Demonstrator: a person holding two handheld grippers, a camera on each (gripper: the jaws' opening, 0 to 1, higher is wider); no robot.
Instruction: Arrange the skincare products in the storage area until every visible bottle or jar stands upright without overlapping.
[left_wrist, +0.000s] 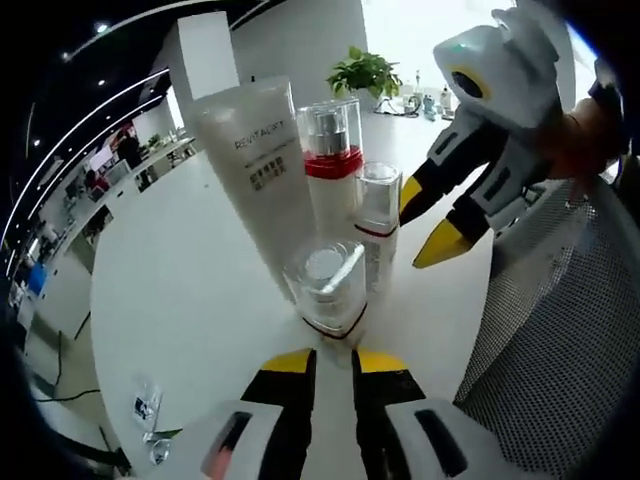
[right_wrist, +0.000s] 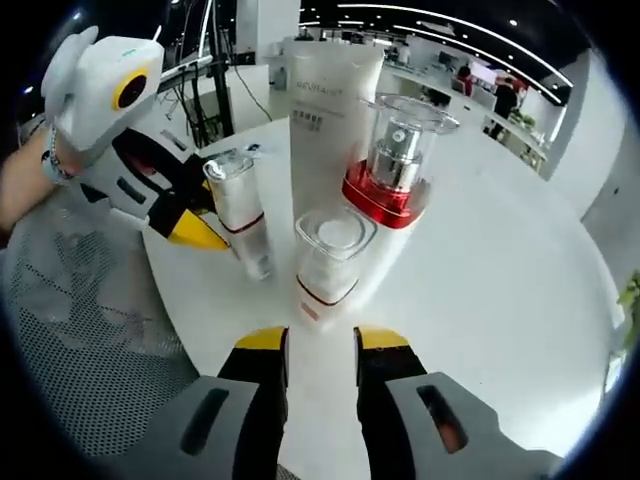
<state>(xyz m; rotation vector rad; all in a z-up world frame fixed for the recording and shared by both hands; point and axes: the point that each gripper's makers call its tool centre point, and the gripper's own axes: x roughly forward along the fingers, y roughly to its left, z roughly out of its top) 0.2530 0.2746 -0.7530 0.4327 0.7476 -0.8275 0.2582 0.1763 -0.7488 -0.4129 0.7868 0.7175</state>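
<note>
Four skincare products stand upright in a tight cluster on a white round table (left_wrist: 180, 290) (right_wrist: 500, 270). They are a tall white tube (left_wrist: 255, 170) (right_wrist: 325, 100), a clear pump bottle with a red band (left_wrist: 332, 165) (right_wrist: 395, 170), a slim clear-capped bottle (left_wrist: 378, 215) (right_wrist: 238, 210) and a short clear-capped bottle (left_wrist: 325, 285) (right_wrist: 328, 255). My left gripper (left_wrist: 335, 362) (right_wrist: 205, 222) sits just short of the short bottle, jaws a narrow gap apart and holding nothing. My right gripper (right_wrist: 320, 345) (left_wrist: 428, 222) faces the cluster from the other side, open and empty, its tips beside the slim bottle.
A grey mesh surface (left_wrist: 560, 330) (right_wrist: 80, 330) lies beside the table, under the right gripper. A hand (left_wrist: 585, 130) holds the right gripper. A potted plant (left_wrist: 365, 72) stands at the table's far edge. A small clear item (left_wrist: 145, 410) lies near the table rim.
</note>
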